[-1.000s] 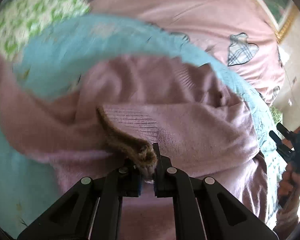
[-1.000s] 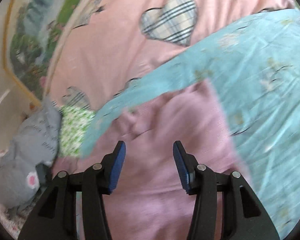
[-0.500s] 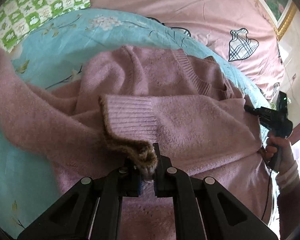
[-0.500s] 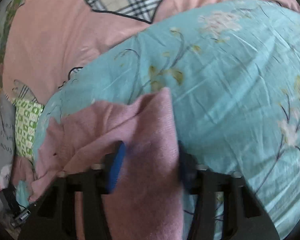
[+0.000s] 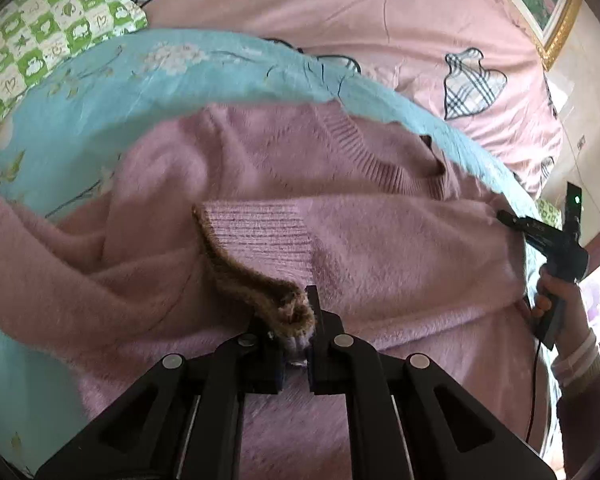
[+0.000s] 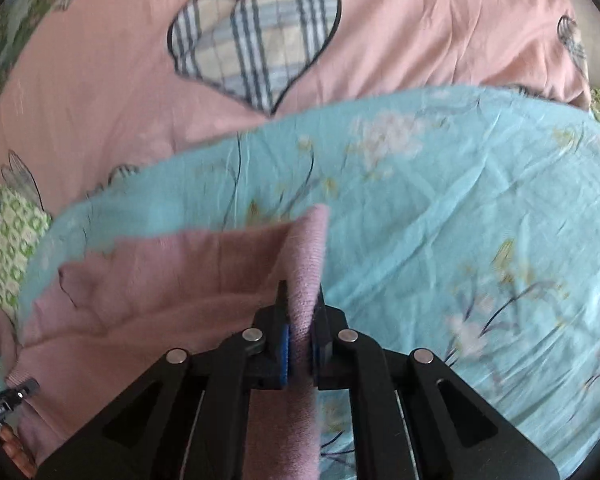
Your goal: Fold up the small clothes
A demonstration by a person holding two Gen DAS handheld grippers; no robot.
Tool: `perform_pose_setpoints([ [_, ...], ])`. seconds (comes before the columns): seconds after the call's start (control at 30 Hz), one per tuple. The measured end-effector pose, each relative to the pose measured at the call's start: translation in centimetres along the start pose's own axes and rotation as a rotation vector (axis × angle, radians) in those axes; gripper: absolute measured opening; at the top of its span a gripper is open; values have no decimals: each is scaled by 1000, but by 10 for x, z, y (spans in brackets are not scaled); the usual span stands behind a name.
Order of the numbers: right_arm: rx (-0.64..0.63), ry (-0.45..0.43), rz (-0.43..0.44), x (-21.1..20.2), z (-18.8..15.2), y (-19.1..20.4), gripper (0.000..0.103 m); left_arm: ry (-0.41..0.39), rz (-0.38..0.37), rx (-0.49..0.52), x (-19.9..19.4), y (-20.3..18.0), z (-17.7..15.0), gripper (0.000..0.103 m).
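Left wrist view shows the left gripper (image 5: 296, 320) closed tight on the brown-edged cuff (image 5: 256, 280) of a pink sweater (image 5: 380, 248), the ribbed sleeve end folded across the sweater's body with its ribbed V-neck (image 5: 384, 164) lying beyond it. The sweater is spread on a turquoise floral sheet (image 5: 100, 88), which in turn lies over a pink cover with plaid hearts (image 5: 474, 80). A green-and-white checked cloth (image 5: 44, 36) sits at the far left, touching the turquoise sheet's edge. At the right edge of this view the right gripper (image 5: 508, 218) reaches the sweater's side, carried by a hand (image 5: 556, 296) in a pink sleeve with a striped cuff. Right wrist view shows that right gripper (image 6: 300, 320) clamped on a raised fold of the pink sweater (image 6: 308, 248), the knit pinched between the blue pads (image 6: 285, 354) and standing up in a ridge ahead of the fingers; the rest of the garment lies flat to the left on the turquoise sheet (image 6: 460, 200). Beyond the sheet is the pink cover (image 6: 100, 80) and a large plaid heart (image 6: 256, 40). No box, basket or other container appears in either view; the sweater rests only on the bedding.
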State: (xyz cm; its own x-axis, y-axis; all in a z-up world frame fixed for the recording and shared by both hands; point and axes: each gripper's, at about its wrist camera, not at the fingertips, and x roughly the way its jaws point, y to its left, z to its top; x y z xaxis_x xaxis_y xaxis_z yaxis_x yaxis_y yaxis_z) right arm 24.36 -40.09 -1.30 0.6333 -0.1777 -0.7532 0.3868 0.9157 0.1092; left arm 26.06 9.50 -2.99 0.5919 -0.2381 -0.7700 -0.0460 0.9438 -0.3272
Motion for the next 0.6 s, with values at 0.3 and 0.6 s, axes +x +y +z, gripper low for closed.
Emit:
perform_pose_setpoints([
  [0.3,-22,-119,59,-73,-19,29,50,-32,29,-45,-46,23,-22,30],
  [0.6,-63,39,330,-97,-104,86,50,-105,72,-266,-102,103,-38,52],
])
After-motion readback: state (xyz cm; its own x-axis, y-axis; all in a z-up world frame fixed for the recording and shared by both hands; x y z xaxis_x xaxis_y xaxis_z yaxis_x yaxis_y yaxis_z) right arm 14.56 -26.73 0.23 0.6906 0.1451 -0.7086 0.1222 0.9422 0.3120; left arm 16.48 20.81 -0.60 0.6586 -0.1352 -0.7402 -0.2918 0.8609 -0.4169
